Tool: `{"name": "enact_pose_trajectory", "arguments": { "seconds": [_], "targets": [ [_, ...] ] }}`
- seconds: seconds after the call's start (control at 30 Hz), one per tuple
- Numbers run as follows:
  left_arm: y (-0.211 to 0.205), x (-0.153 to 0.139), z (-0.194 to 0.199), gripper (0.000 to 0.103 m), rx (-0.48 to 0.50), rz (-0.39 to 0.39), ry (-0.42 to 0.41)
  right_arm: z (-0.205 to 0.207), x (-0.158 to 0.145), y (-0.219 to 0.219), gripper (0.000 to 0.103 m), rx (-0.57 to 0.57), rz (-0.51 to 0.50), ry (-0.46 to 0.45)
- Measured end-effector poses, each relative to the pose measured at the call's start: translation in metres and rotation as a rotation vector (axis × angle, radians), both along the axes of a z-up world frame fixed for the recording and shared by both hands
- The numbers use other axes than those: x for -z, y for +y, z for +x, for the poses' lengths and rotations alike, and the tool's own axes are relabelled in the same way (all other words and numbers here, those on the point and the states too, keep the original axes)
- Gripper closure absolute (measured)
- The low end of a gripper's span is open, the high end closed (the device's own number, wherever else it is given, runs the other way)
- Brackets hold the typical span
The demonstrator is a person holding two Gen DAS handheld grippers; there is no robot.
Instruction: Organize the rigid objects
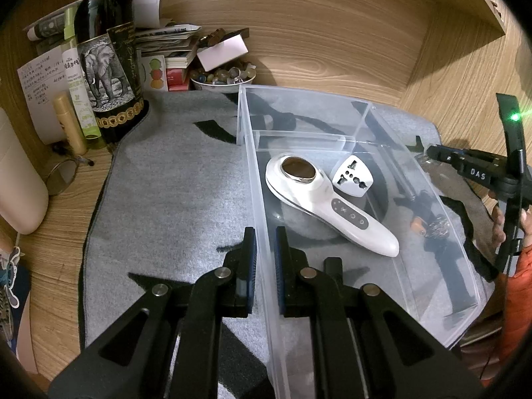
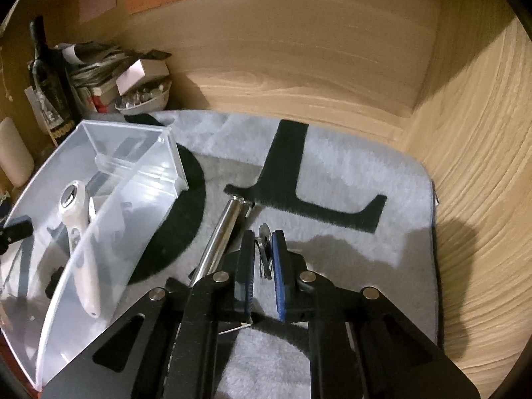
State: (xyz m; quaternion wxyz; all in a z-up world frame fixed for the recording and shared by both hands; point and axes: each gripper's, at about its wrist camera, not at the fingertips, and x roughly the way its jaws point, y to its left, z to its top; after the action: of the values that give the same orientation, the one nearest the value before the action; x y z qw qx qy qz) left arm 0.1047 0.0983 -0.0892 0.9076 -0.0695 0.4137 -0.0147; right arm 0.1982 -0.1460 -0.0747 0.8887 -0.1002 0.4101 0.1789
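A clear plastic box (image 1: 257, 183) with a divider stands on the grey mat. In it lie a white handheld device (image 1: 319, 199) with an oval metal head and a white plug adapter (image 1: 352, 176). My left gripper (image 1: 266, 242) is shut on the box's left wall, one finger on each side. In the right wrist view, the box (image 2: 109, 206) is to the left. My right gripper (image 2: 264, 249) is shut on a small metal piece with a round disc (image 2: 265, 232), above the mat. A chrome rod (image 2: 222, 229) runs beside its left finger; I cannot tell whether the two are joined.
At the back left stand a dark bottle with an elephant label (image 1: 106, 66), smaller bottles, stacked papers and a bowl of stones (image 1: 222, 78). Glasses (image 1: 63, 174) lie off the grey mat (image 1: 173, 183). Wooden walls close the back and right. An orange sleeve (image 1: 512, 299) is at the right edge.
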Motion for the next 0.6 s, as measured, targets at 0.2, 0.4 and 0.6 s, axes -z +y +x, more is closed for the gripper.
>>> {"name": "enact_pose_trajectory", "arguments": {
  "seconds": [0.2,0.4,0.6],
  "targets": [
    [0.001,0.000,0.000,0.093,-0.001,0.001,0.000,-0.006,-0.024,0.006,0.094,-0.018,0.017,-0.059],
    [0.000,0.000,0.000,0.093,-0.001,0.001,0.000,-0.019,-0.057,0.025,0.094,-0.079,0.053,-0.137],
    [0.000,0.000,0.000,0.093,-0.001,0.001,-0.001,-0.035,-0.076,0.057,0.094,-0.175,0.084,-0.186]
  ]
}}
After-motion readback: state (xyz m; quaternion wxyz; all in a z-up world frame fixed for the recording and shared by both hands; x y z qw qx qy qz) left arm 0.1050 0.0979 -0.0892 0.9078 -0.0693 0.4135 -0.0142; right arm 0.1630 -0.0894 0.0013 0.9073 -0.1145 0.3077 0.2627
